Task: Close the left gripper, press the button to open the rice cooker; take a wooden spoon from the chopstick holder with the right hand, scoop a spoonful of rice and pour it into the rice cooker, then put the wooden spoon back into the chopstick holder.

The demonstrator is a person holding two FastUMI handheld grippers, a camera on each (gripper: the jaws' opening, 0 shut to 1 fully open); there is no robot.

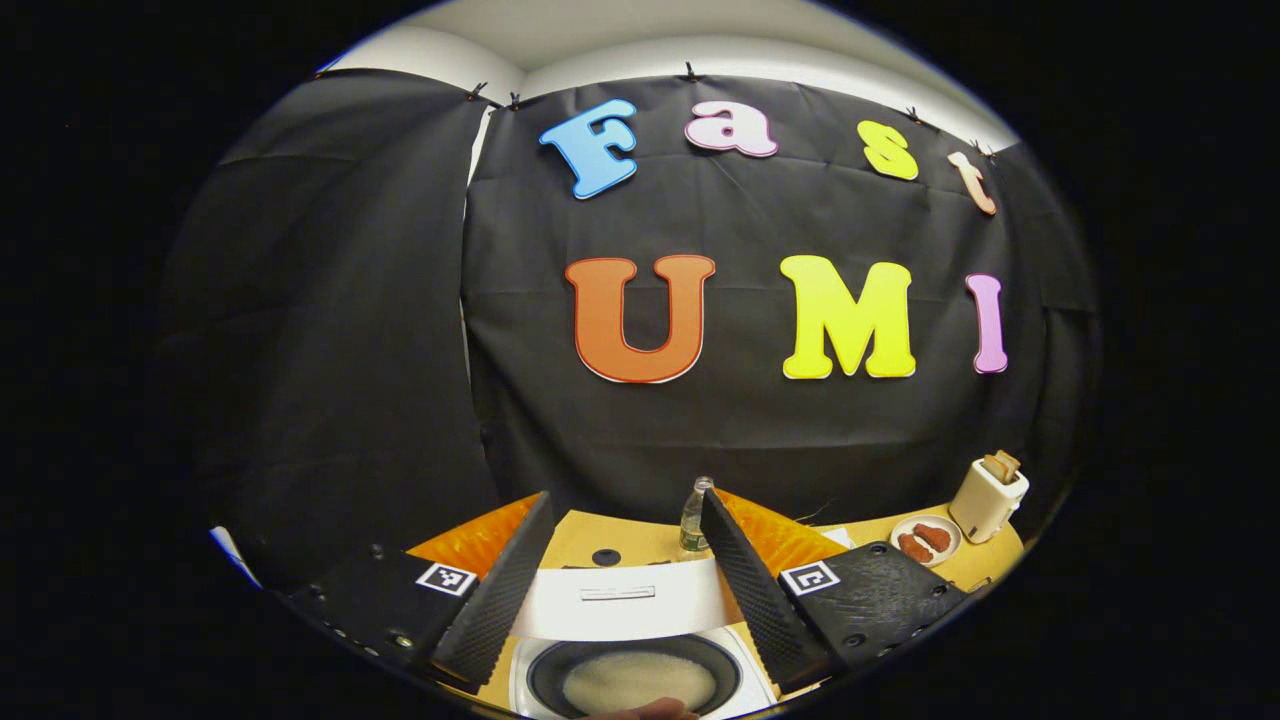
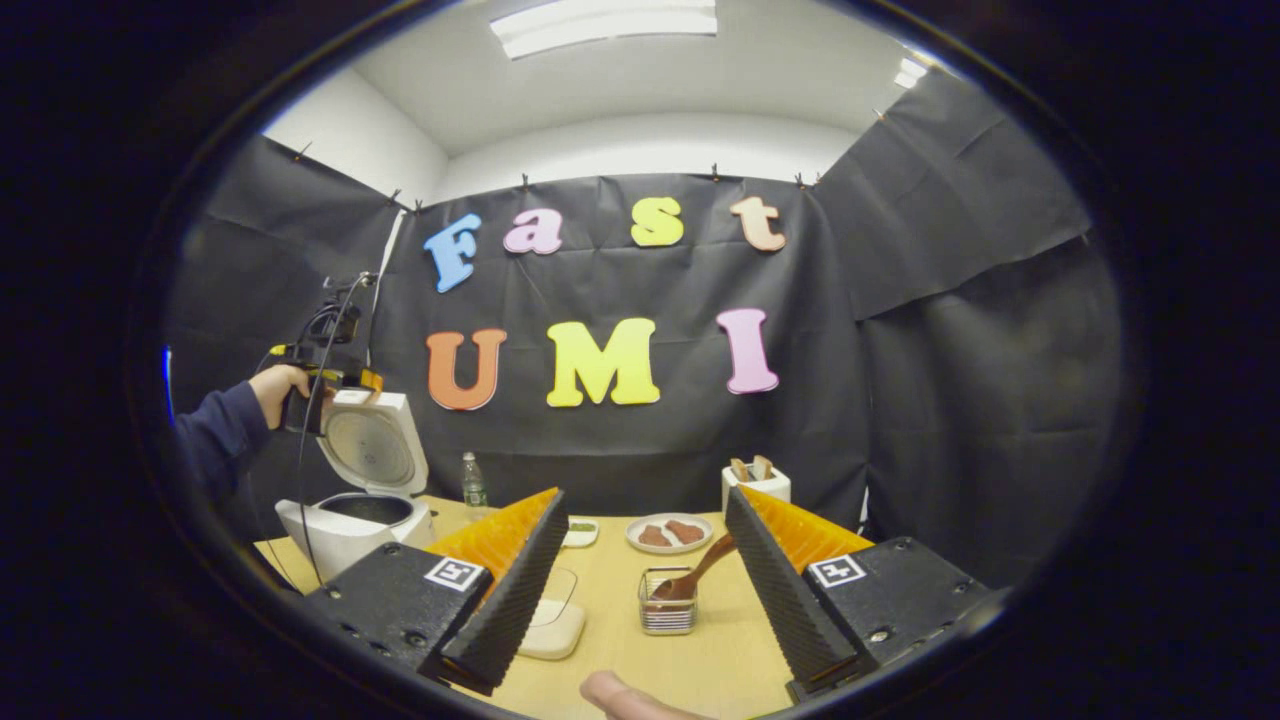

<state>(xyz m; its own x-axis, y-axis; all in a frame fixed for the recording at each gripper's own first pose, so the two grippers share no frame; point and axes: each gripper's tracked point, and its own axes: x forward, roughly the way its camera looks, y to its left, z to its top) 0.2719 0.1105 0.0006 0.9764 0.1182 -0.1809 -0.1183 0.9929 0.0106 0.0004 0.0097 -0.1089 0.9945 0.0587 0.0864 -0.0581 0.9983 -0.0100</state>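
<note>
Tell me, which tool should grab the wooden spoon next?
Probably the right tool: it is open and faces the spoon in its holder. The left tool is above the open cooker.

Booth draped in black cloth around a wooden table

Black cloth wall (image 2: 620,430) hangs in pinned panels behind the light wooden table (image 2: 700,650), wrapping round to either side of it; above the cloth's upper edge a white wall (image 2: 640,145) shows, meeting a white ceiling (image 2: 560,80); a long ceiling light panel (image 2: 605,25) glows high over the table; in the left gripper view the same cloth (image 1: 330,330) parts at a seam left of the table.
</note>
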